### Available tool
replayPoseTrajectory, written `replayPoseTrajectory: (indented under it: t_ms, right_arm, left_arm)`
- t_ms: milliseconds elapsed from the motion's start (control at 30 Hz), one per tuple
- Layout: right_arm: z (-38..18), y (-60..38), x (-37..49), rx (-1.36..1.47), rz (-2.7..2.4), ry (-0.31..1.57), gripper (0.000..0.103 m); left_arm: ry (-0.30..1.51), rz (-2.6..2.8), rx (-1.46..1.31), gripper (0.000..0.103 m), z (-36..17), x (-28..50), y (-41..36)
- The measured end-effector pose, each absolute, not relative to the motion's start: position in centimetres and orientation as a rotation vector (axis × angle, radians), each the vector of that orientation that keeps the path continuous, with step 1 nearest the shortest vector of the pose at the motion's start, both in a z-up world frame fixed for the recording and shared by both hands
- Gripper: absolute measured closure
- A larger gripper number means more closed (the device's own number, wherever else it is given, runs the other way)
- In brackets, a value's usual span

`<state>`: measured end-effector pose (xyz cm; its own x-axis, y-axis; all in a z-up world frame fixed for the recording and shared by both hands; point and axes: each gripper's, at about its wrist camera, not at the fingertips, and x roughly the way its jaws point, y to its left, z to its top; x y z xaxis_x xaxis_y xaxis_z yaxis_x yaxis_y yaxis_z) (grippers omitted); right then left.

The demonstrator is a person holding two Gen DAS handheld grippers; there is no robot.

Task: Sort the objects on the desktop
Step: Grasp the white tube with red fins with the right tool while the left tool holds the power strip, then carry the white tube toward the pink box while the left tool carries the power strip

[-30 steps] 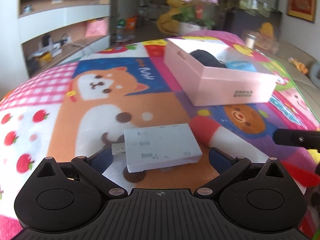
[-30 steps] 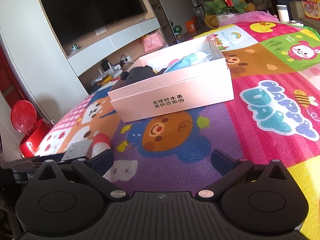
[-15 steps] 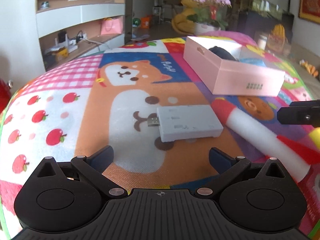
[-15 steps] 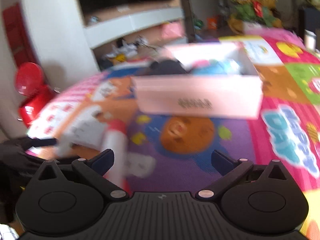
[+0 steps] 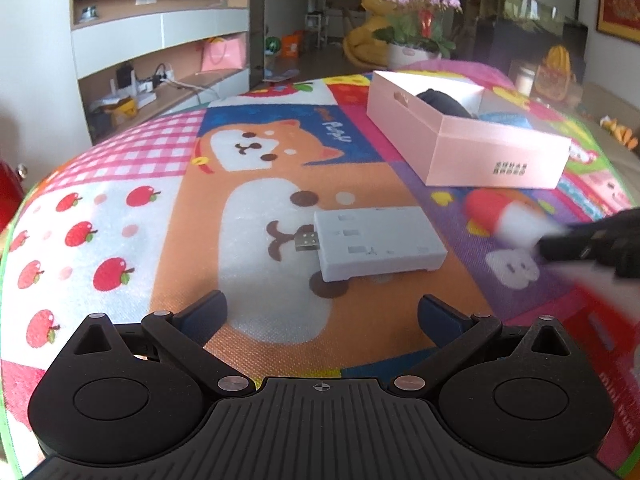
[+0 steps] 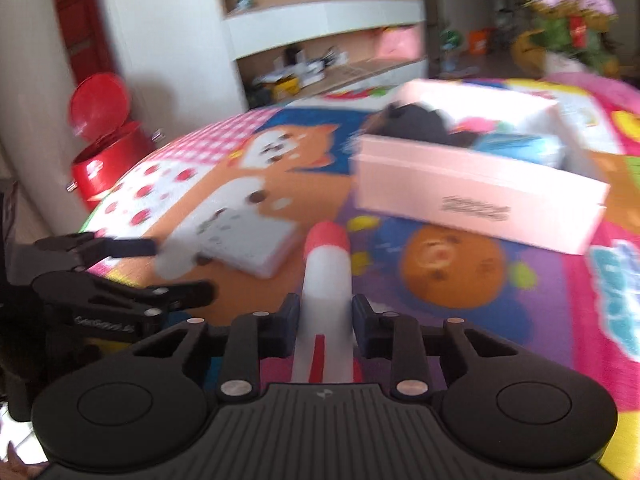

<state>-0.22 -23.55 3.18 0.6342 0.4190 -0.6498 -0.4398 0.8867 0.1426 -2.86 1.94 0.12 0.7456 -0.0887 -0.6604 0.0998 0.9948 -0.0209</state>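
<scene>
A white tube with a red cap (image 6: 326, 264) lies on the cartoon play mat (image 5: 168, 208), pointing away from me. My right gripper (image 6: 326, 320) has its jaws closing on the tube's body, and both pads touch its sides. In the left wrist view the tube (image 5: 508, 216) and the right gripper (image 5: 592, 240) are a blur at the right edge. A grey USB hub (image 5: 380, 240) lies flat just ahead of my left gripper (image 5: 323, 312), which is open with nothing between its fingers. The pink box (image 5: 496, 160) stands farther back and holds a dark object and a blue one.
A red pedal bin (image 6: 108, 152) stands on the floor past the mat's left edge. White shelves with clutter (image 5: 160, 80) line the far wall. A flower pot (image 5: 416, 28) sits beyond the box. My left gripper (image 6: 120, 272) shows at the left of the right wrist view.
My right gripper swung left from facing the pink box and its jaws came in around the white tube. My left gripper drew back a little from the USB hub, staying open.
</scene>
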Motion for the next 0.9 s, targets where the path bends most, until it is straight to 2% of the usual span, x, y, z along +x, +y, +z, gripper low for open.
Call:
replayPoseTrajectory:
  t_ms: [333, 433, 500, 533, 900]
  right_arm:
    - [0.8, -28.7, -1.0, 0.123, 0.342, 0.718, 0.074]
    - [0.7, -28.4, -1.4, 0.118, 0.341, 0.689, 0.062]
    - [0.8, -28.3, -1.6, 0.111, 0.313, 0.664, 0.043]
    - [0.8, -28.5, -1.7, 0.119, 0.313, 0.652, 0.041]
    - [0.9, -29.0, -2.0, 0.146, 0.335, 0.633, 0.037]
  left_arm:
    - [0.715, -0.139, -0.126, 0.000, 1.3, -0.6, 0.9]
    - [0.703, -0.098, -0.073, 0.000, 1.2, 0.4, -0.6]
    - [0.716, -0.099, -0.046, 0.000, 1.0, 0.9, -1.3]
    - [0.725, -0.103, -0.040, 0.000, 0.9, 1.1, -1.5]
    - [0.716, -0.070, 0.071, 0.000, 0.0, 2.5, -2.9]
